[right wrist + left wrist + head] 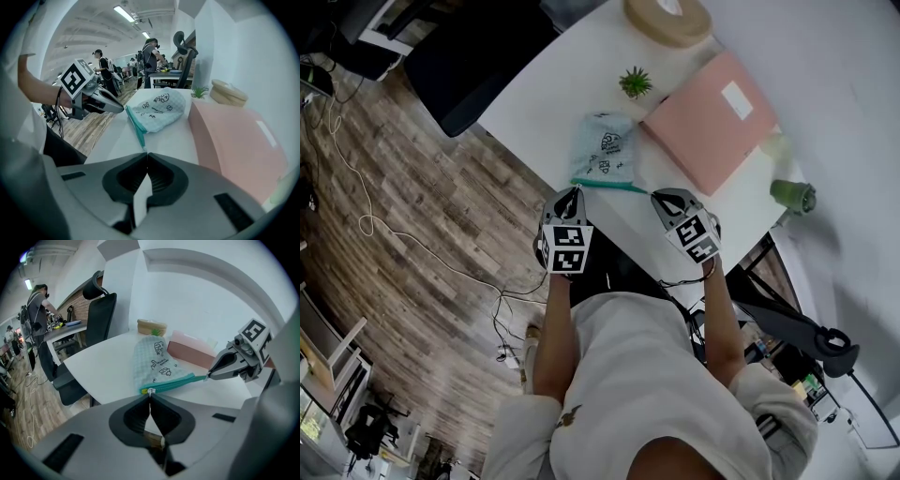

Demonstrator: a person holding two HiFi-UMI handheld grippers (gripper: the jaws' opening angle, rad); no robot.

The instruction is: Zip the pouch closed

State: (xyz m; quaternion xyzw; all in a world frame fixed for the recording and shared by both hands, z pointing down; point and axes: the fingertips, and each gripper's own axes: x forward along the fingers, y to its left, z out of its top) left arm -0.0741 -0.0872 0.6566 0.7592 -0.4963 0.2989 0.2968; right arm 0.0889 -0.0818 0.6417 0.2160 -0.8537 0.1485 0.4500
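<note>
The pouch (603,148), a soft pale-mint fabric bag with a fine checked weave and small black cartoon doodles, lies flat near the edge of the smooth white table (562,89), its rounded end toward a small spiky green potted plant (636,82). The lettering among the doodles is too small to read. Its teal zipper band (609,185) runs straight along the edge facing the person, stretched between the 2 grippers. The left gripper (574,191) has its dark ribbed jaws clenched on the small pale zipper pull (150,391) at one end of the band. The right gripper (655,196) has its jaws pinched together on the band's other end, where the teal tape tapers to a thin tail. Each gripper carries a cube with black-and-white square markers. Just beside the pouch lies a flat rectangular salmon-pink box (703,131) with a matte surface and 1 small white label (737,100), on which no print can be made out. Beyond the plant lies a round tan disc-shaped object (667,19), partly cut off by the frame.
</note>
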